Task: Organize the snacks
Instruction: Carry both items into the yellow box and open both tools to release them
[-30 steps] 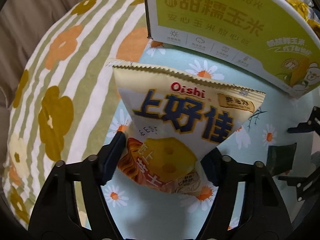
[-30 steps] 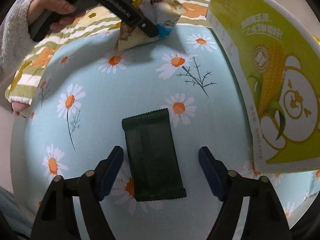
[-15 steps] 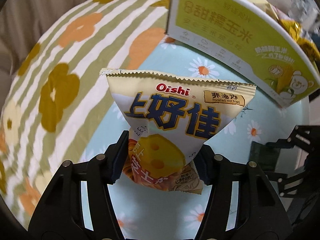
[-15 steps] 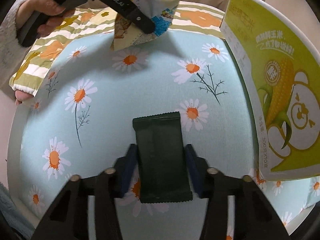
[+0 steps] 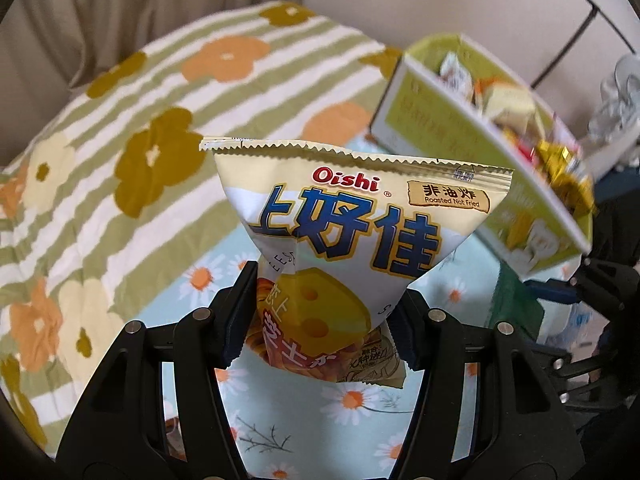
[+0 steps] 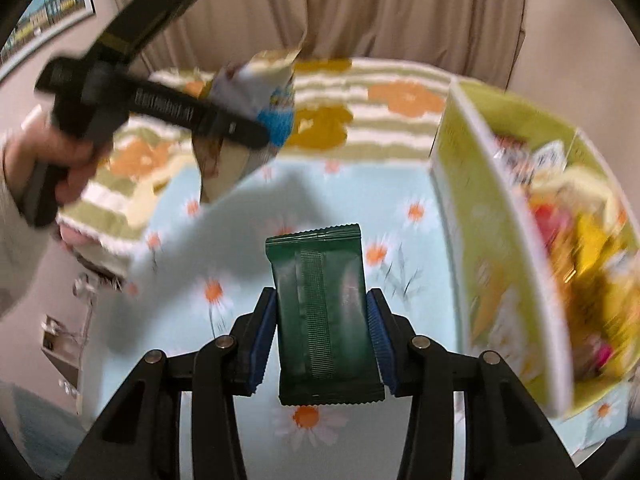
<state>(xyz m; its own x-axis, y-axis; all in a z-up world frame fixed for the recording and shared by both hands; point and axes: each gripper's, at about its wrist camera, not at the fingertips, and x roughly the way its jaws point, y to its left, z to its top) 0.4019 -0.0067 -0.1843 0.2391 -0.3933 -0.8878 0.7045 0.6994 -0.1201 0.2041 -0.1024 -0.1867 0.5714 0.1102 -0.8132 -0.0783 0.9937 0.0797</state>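
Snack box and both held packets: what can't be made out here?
- Snack box, right wrist view: contents smeared by motion blur; far end cut by the frame edge.
- Green packet: only the plain seam side shows, so no label.
- Chip bag, left wrist view: lower sides hidden behind the left gripper pads.

Beige curtains (image 6: 380, 12) hang behind the bed, beside a plain pale wall (image 5: 440, 0). A framed picture (image 6: 48, 4) hangs on the wall at the left. A striped flowered quilt (image 5: 120, 128) meets a daisy-print sheet (image 6: 240, 248).
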